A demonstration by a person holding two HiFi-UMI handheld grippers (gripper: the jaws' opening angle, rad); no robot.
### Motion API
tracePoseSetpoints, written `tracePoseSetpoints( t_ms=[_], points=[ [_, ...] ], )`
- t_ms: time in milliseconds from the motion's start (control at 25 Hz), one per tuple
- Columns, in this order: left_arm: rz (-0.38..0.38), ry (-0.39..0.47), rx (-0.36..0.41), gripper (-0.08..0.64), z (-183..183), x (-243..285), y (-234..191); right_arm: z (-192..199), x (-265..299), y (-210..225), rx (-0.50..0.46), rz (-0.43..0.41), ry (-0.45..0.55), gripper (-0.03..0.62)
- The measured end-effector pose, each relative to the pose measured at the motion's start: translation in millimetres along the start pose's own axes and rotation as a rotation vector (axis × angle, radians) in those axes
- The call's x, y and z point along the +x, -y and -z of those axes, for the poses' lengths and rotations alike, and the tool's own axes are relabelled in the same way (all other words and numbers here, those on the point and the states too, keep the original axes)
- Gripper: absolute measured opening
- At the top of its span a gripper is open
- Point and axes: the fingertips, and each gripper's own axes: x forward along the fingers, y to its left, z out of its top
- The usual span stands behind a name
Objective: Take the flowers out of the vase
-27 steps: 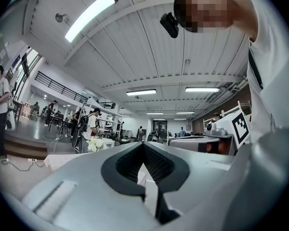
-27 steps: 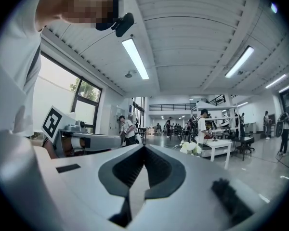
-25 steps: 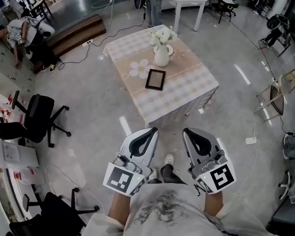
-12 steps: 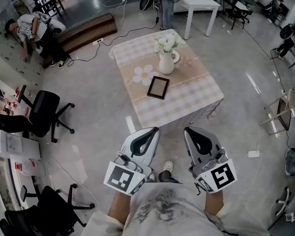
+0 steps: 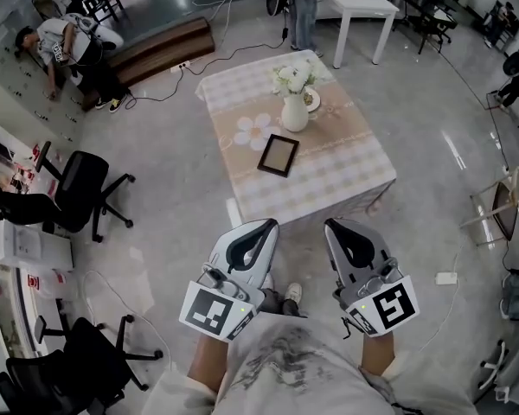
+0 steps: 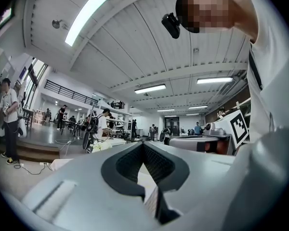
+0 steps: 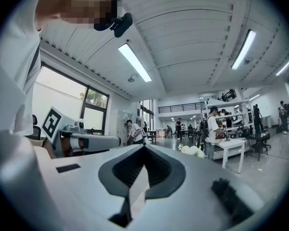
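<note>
A white vase (image 5: 295, 113) with white flowers (image 5: 291, 78) stands on a low table with a checked cloth (image 5: 337, 175), well ahead of me across the floor. A dark picture frame (image 5: 278, 155) lies flat in front of the vase. My left gripper (image 5: 265, 226) and right gripper (image 5: 336, 226) are held side by side close to my body, pointing level toward the table, both shut and empty. The flowers (image 6: 100, 146) show small and far off past the left gripper (image 6: 143, 144). In the right gripper view the flowers (image 7: 192, 150) also sit far beyond the right gripper (image 7: 145, 146).
Bare floor lies between me and the table. Black office chairs (image 5: 82, 188) stand at the left, one (image 5: 73, 370) near my left side. A white table (image 5: 363, 7) with a person stands behind, a bench (image 5: 160, 48) at back left, a folding chair (image 5: 502, 206) at right.
The table and vase have drifted slightly down and right in the head view as I came nearer. Both grippers stay shut and side by side.
</note>
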Motion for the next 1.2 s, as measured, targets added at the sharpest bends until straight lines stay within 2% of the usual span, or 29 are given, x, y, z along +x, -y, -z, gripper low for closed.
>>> tracePoseSetpoints(
  t_ms=[320, 800, 1200],
  points=[
    [0.016, 0.0, -0.011, 0.008, 8, 25, -21, 9, 26, 18, -0.004, 0.003, -0.017, 0.017],
    [0.092, -0.001, -0.038, 0.008, 14, 79, -75, 13, 88, 54, -0.008, 0.054, -0.038, 0.016],
    [0.126, -0.005, -0.053, 0.008, 21, 115, -121, 21, 140, 81, -0.013, 0.077, -0.061, 0.016]
  ],
)
